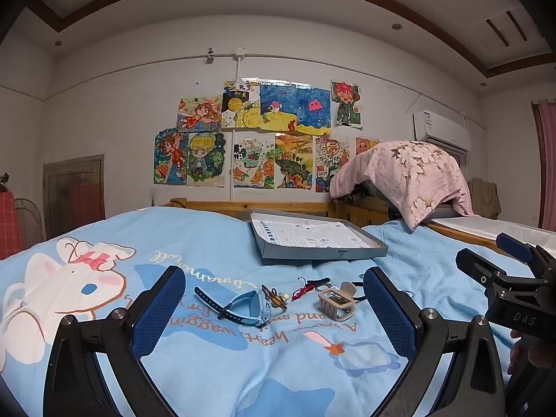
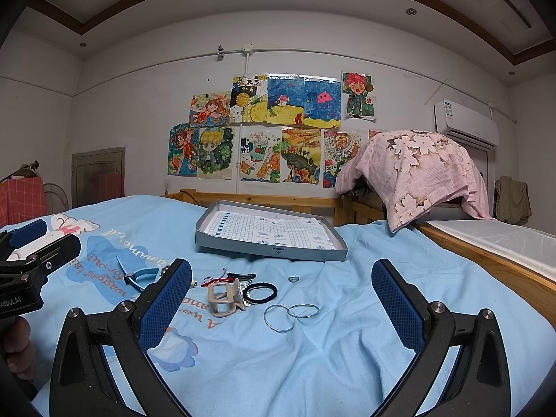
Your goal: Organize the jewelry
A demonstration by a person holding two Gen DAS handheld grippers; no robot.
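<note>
Jewelry lies scattered on a light blue bed sheet. A blue watch, a beige claw clip and a red cord sit mid-bed. In the right wrist view a black hair tie, two thin silver bangles and a small ring lie further right. A grey shallow box lined with grid paper rests behind them. My left gripper is open just short of the watch and clip. My right gripper is open, its fingers wide either side of the bangles, nothing held.
A wooden bed frame runs behind the box. A pink flowered cloth covers something at the right, beside a second bed's wooden edge. Drawings hang on the back wall. A hand holds the left gripper's handle.
</note>
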